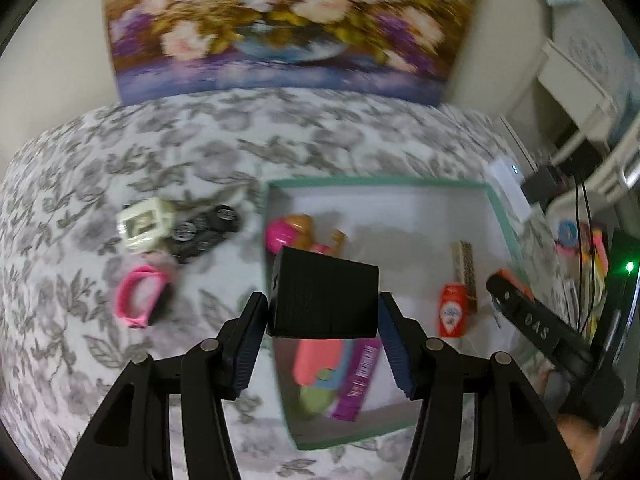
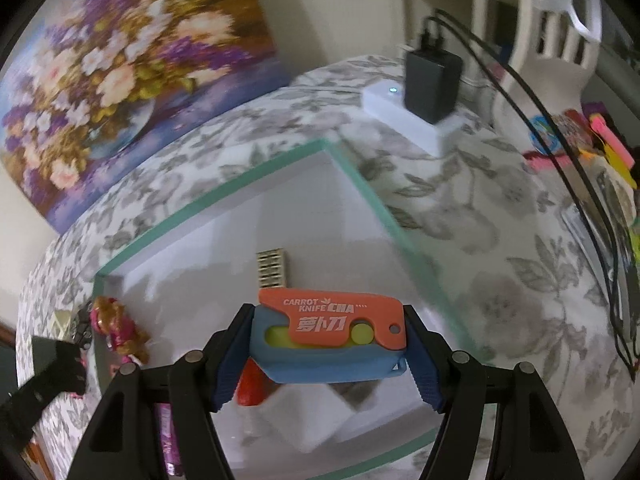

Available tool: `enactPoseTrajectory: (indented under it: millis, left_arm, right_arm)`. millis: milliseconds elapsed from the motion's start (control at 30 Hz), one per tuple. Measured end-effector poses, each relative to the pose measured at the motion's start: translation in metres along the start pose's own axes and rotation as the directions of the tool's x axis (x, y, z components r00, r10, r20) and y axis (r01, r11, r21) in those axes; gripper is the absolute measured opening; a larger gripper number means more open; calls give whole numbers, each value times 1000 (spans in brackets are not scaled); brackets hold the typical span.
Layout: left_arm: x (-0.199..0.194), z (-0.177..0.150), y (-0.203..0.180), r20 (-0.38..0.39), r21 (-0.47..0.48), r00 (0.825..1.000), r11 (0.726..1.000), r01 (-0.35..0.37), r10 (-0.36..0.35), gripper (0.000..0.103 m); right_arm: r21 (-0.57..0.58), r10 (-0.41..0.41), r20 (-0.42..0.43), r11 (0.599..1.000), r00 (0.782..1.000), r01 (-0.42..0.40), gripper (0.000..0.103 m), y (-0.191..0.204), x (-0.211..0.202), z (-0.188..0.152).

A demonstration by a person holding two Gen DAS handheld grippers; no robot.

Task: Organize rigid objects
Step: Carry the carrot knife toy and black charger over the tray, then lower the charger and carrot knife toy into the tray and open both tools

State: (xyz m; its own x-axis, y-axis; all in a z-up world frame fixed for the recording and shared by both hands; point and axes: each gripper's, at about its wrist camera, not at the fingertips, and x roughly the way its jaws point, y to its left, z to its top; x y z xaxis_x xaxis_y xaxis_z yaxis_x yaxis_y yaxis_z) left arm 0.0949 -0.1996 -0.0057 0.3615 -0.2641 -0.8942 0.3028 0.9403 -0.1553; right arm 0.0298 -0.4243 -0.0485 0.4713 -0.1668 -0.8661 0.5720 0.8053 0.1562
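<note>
Home: floral tablecloth, flower painting, white chair.

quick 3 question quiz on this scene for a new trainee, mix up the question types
1. True or false: the left gripper holds a black box.
2. What is printed in English on the toy in the right gripper?
3. Which lies outside the green-rimmed box? A) doll B) pink band C) red bottle

Key: 1 true; 2 Carrot Knife; 3 B
</note>
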Motion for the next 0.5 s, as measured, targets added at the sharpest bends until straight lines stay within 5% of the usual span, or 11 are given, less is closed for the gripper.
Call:
enactPoseTrajectory:
  millis: [500]
  left_arm:
    - [32,-19,-45,-81,134,996,991,-19,30,57]
  right_arm:
    - [-28,-17,-46,999,999,16,73,-2,14,-6]
